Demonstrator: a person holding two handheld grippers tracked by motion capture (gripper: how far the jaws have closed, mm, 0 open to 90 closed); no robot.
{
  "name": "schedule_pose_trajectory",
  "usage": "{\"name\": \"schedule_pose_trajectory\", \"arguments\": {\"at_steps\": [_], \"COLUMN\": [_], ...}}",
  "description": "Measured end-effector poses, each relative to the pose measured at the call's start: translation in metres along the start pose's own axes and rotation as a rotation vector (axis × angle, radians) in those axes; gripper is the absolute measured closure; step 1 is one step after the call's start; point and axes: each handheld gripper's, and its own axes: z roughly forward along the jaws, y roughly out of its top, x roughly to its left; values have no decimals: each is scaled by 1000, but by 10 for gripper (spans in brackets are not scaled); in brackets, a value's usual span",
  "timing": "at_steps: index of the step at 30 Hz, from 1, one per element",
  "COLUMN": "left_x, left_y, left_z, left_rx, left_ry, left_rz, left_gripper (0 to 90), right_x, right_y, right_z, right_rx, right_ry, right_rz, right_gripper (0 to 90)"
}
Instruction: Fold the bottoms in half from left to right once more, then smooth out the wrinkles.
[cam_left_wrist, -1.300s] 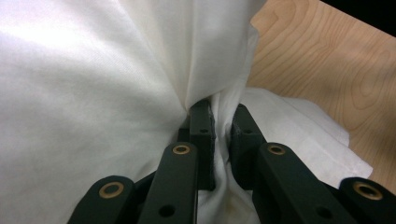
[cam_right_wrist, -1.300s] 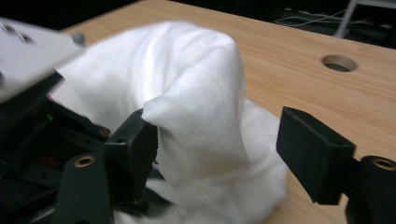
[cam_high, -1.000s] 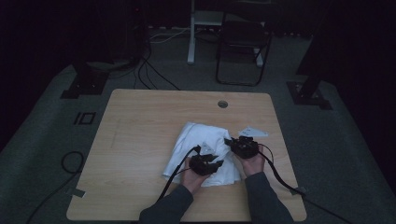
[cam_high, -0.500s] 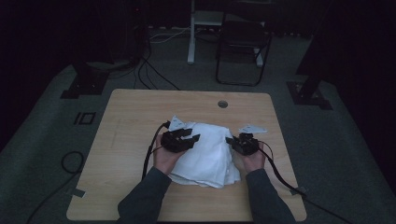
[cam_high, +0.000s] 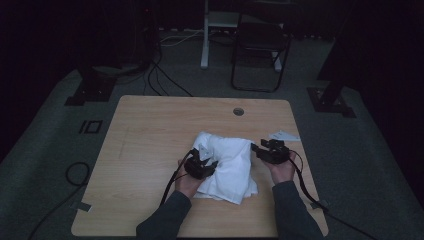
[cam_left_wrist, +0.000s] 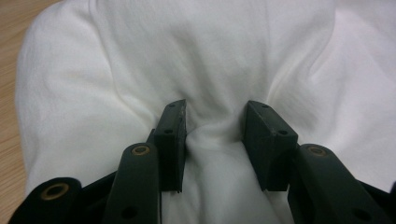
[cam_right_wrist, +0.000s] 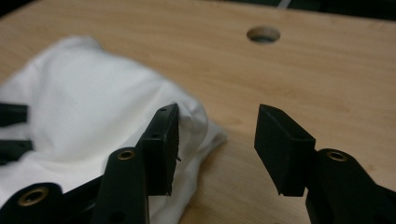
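Note:
A white cloth (cam_high: 231, 159) lies folded and rumpled on the wooden table (cam_high: 150, 130), right of centre. My left gripper (cam_high: 207, 162) rests on the cloth's near left part. In the left gripper view its jaws (cam_left_wrist: 215, 109) have just been closing and pinch a raised ridge of the cloth (cam_left_wrist: 187, 56), with creases running out from it. My right gripper (cam_high: 260, 148) sits at the cloth's right edge. Its jaws (cam_right_wrist: 217, 114) have just been opening; bare table shows between them, and one jaw stands next to the cloth's corner (cam_right_wrist: 84, 102).
A round cable hole (cam_high: 238, 111) is in the table's far edge, also seen in the right gripper view (cam_right_wrist: 263, 34). A small paper scrap (cam_high: 283, 135) lies near the right edge. A dark chair (cam_high: 260, 45) and floor cables stand beyond the table.
The left gripper went out to the cloth's left side and came back onto its middle. The cloth is more bunched. The right gripper's jaws have come apart at the cloth's right edge.

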Motion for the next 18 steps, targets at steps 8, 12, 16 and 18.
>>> {"name": "schedule_pose_trajectory", "arguments": {"at_steps": [8, 12, 16, 18], "left_x": [-1, -2, -2, -3], "left_y": [-4, -4, -5, -6], "left_z": [0, -1, -1, -2], "left_rx": [-27, -31, -37, -42], "left_ry": [12, 17, 24, 31], "left_rz": [-9, -6, -1, 2], "left_gripper": [599, 599, 598, 598], "right_x": [17, 26, 32, 31], "right_y": [13, 19, 18, 15], "right_z": [-12, 1, 27, 39], "right_rx": [-70, -36, 70, 129], "right_ry": [59, 80, 96, 94], "right_rz": [-71, -98, -139, -144], "right_gripper": [356, 290, 373, 556]}}
